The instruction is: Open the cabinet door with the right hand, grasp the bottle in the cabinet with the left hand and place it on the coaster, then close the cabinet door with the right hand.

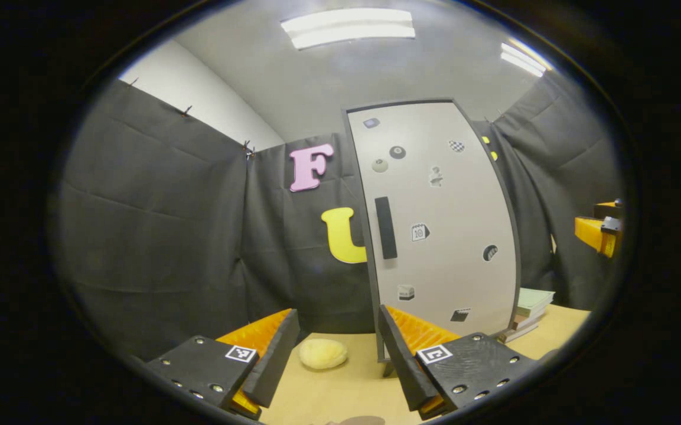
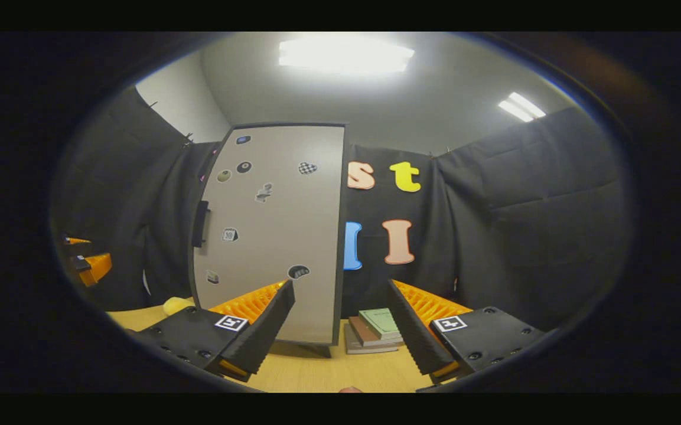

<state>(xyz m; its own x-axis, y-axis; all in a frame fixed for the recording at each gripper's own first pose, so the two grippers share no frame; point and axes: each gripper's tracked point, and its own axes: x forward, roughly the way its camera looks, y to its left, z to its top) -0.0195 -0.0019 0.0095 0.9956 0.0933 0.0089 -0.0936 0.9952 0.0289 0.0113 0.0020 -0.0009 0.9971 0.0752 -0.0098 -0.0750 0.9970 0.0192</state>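
A tall grey cabinet (image 1: 440, 218) stands on the wooden table, its door closed, with a dark vertical handle (image 1: 385, 228) near its left edge and several stickers on its face. In the right gripper view the same cabinet (image 2: 269, 230) rises ahead left, its handle (image 2: 200, 224) on the left edge. My left gripper (image 1: 338, 354) is open, low over the table, short of the cabinet's lower left corner. My right gripper (image 2: 340, 330) is open too, in front of the cabinet's right edge. At the far right of the left gripper view, part of the right gripper (image 1: 600, 231) shows. The bottle is hidden.
A pale yellow round pad (image 1: 323, 353) lies on the table (image 1: 346, 389) left of the cabinet, between my left fingers; its edge (image 2: 178, 305) peeks out beside the cabinet. A stack of books (image 2: 375, 330) lies right of the cabinet, also (image 1: 530, 313). Black cloth walls surround the table.
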